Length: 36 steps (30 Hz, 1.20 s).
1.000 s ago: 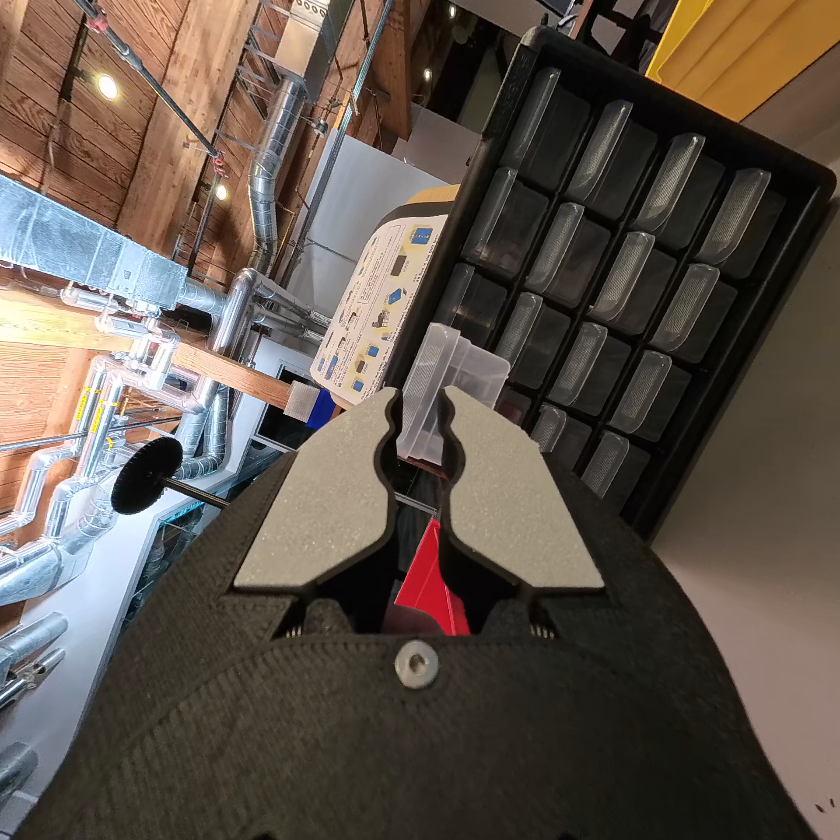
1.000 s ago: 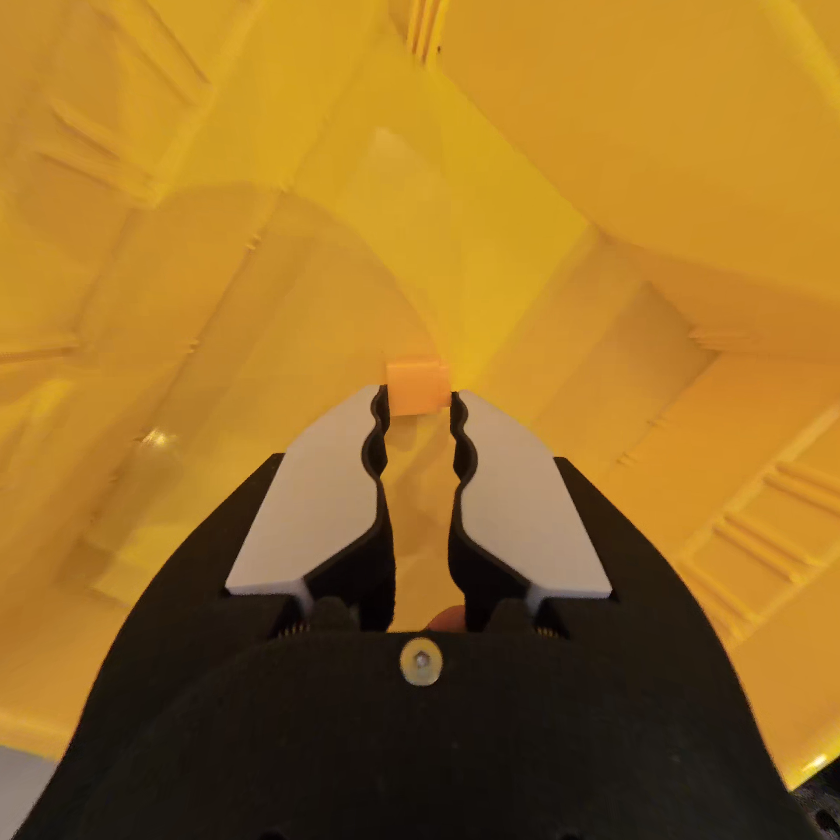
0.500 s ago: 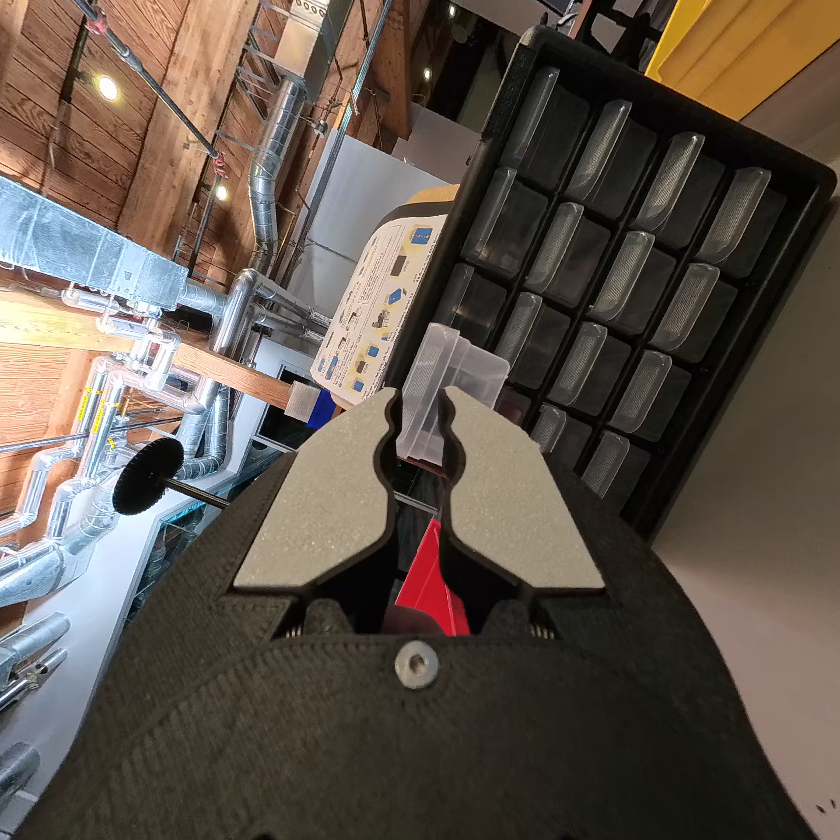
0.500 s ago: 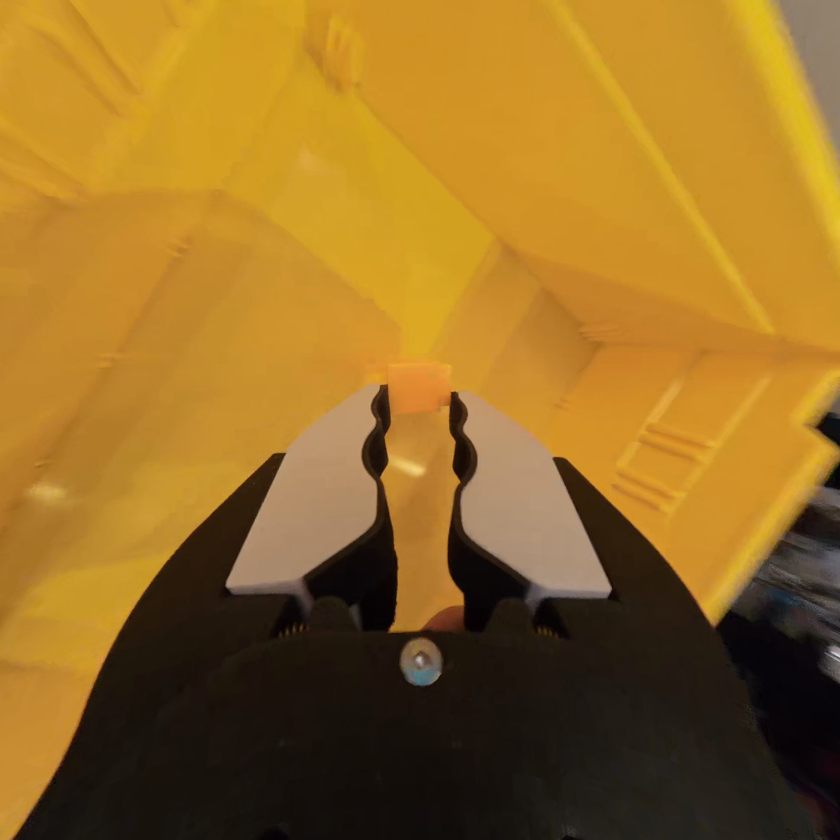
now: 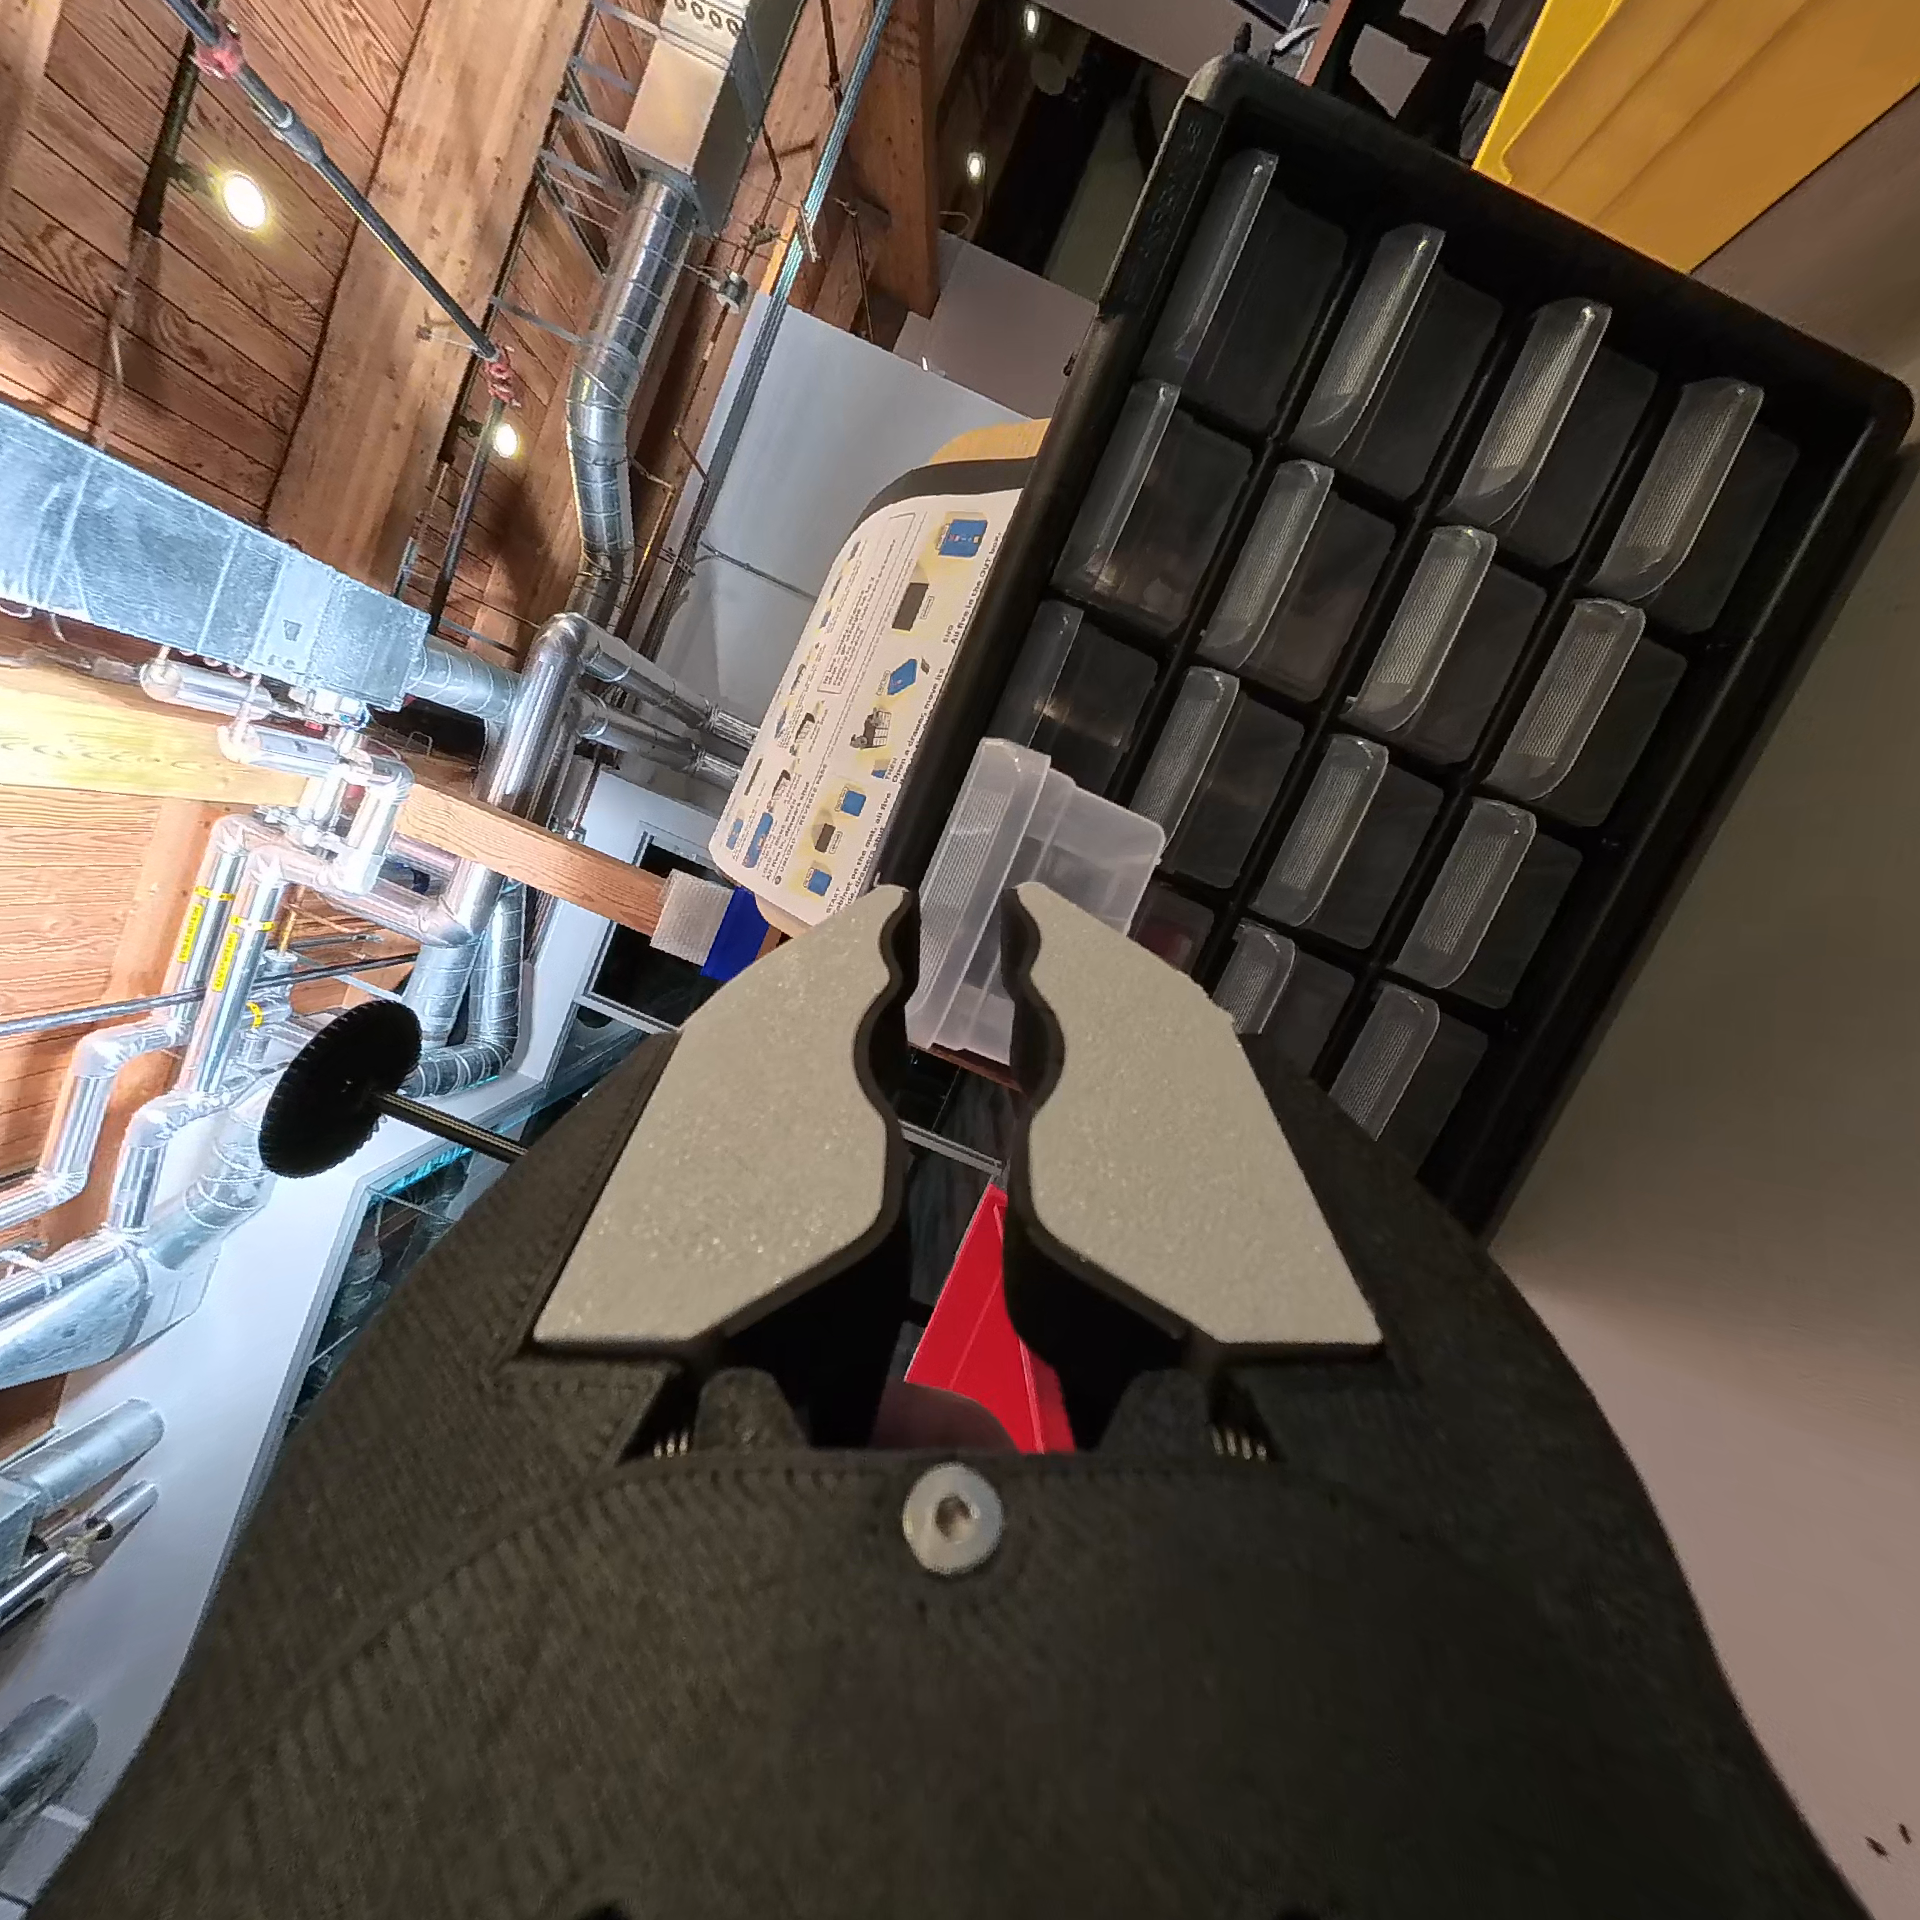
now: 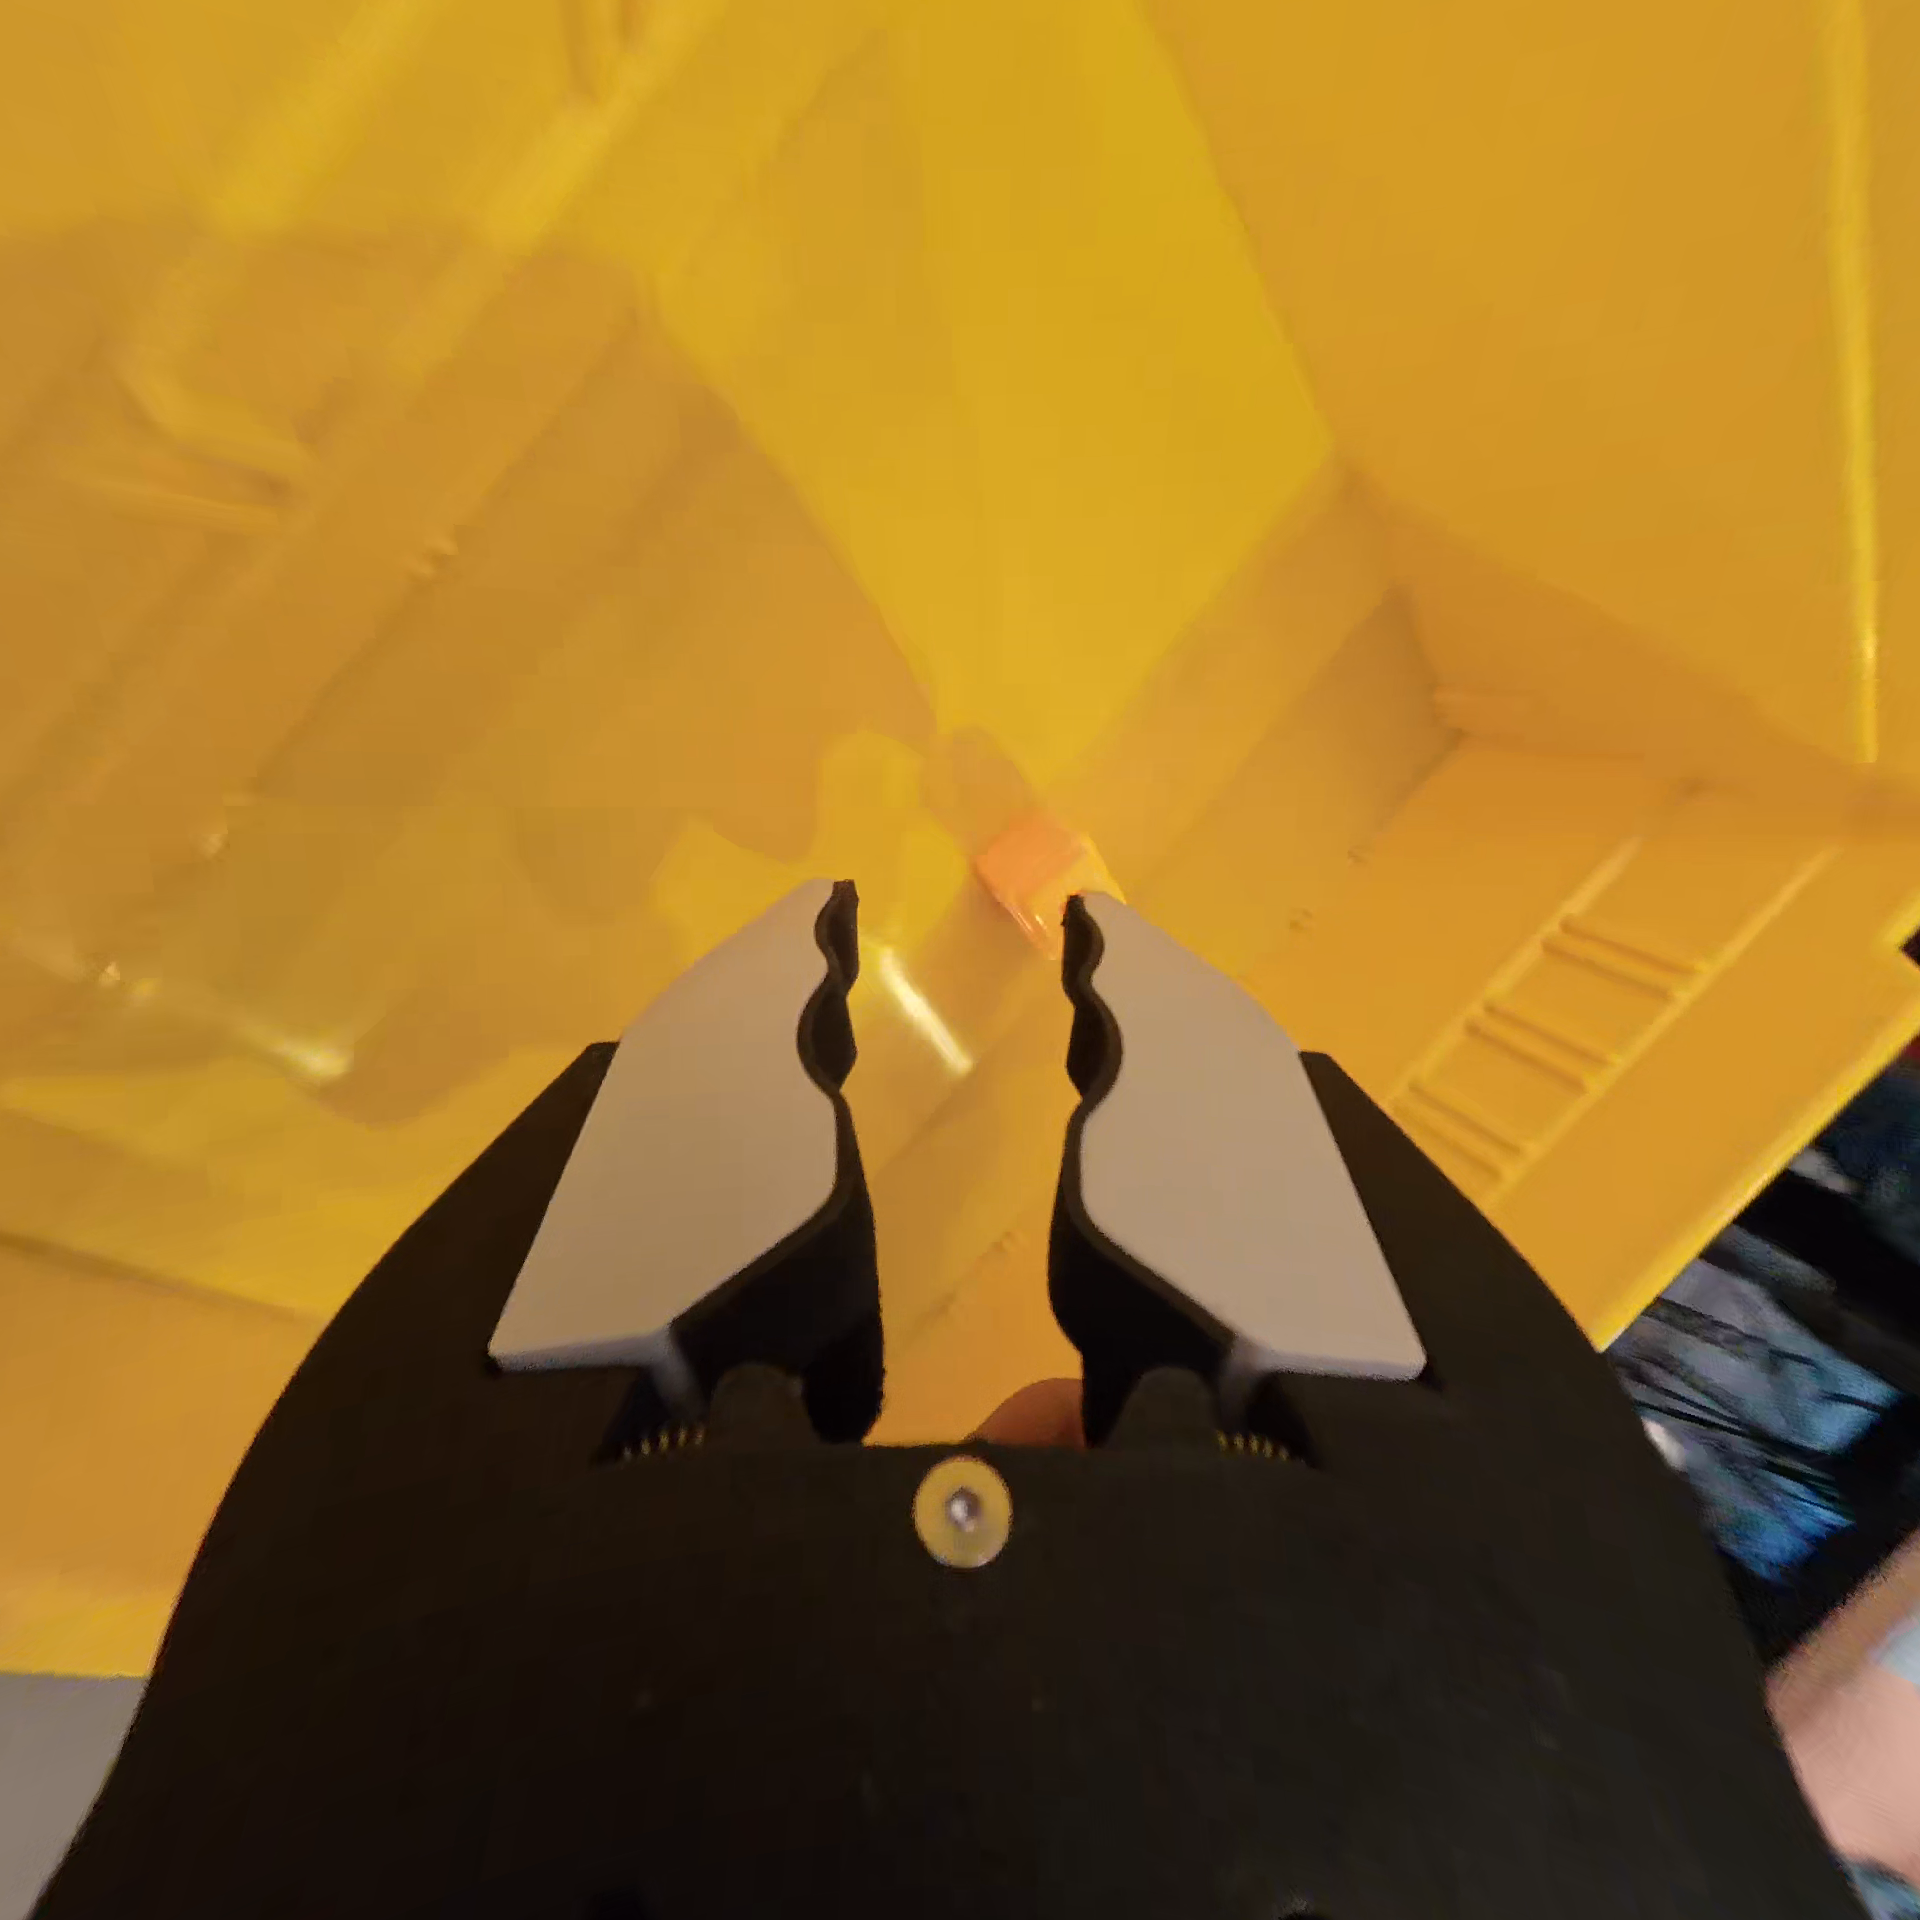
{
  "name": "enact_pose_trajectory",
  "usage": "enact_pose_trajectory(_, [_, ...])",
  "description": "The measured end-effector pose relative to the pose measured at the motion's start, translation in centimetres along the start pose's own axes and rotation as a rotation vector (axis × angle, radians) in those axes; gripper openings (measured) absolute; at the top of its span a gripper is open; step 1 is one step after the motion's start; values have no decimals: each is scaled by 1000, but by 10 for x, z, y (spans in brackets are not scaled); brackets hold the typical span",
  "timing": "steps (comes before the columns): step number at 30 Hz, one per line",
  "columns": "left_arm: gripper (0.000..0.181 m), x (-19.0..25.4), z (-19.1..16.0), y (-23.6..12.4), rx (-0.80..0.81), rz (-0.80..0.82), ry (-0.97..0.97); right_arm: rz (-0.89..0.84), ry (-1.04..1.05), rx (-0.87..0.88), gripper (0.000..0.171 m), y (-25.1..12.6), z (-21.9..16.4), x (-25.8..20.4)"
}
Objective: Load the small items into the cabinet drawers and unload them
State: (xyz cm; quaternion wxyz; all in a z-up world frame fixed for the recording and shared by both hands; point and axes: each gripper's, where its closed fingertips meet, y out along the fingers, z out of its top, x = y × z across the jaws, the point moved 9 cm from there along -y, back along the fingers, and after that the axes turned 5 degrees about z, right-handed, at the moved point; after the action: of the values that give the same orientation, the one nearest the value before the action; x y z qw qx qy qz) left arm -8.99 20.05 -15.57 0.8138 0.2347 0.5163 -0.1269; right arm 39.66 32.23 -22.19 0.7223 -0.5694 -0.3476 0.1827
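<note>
In the left wrist view, a black cabinet [image 5: 1475, 644] with rows of clear drawers stands on the white table. One clear drawer [image 5: 1039, 862] at its lower left is pulled out. My left gripper [image 5: 961, 914] is closed on the drawer's front lip. In the right wrist view, my right gripper [image 6: 961, 904] is open inside a yellow bin [image 6: 1351, 416]. A small orange cube [image 6: 1039, 878] sits free just beyond the right fingertip, blurred, near the bin's inner corner. I cannot tell whether it rests on the bin floor or is still in the air.
The yellow bin [image 5: 1714, 104] stands behind the cabinet. A printed card [image 5: 883, 707] leans at the cabinet's left side. A red bin [image 5: 987, 1340] shows behind my left fingers. White table [image 5: 1714, 1195] lies to the right. A person's hand [image 6: 1860, 1714] is at the lower right. One gripper's finger ends stand about 50 cm off the other's. The black cabinet [image 5: 1475, 644] is about 15 cm from my left fingertips and 35 cm from my right.
My right gripper has opened and let go of the orange cube, which now sits off its right fingertip. The right view has swung inside the bin. The left gripper has not moved.
</note>
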Motion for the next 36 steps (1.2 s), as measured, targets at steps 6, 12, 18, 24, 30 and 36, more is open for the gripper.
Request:
enact_pose_trajectory(6, [15, 0, 0, 0, 0, 0, -1, 63, 215, 104, 39, -16, -9, 22])
enact_pose_trajectory(12, [14, 0, 0, 0, -1, -1, 3, 123, 301, 14, 33, 5, -10, 30])
enact_pose_trajectory(18, [14, 0, 0, 0, 1, 0, 4, 165, 334, 18, 23, 18, 1, 36])
enact_pose_trajectory(24, [14, 0, 0, 0, 1, 2, 6, 124, 236, 5, 22, 24, 21, 43])
enact_pose_trajectory(30, [14, -3, -4, 1, -17, 8, 6, 138, 252, 58, 45, 12, 22, 46])
enact_pose_trajectory(36, [14, -3, -6, 3, -23, 8, 6, 122, 302, 159, 35, -23, 11, 45])
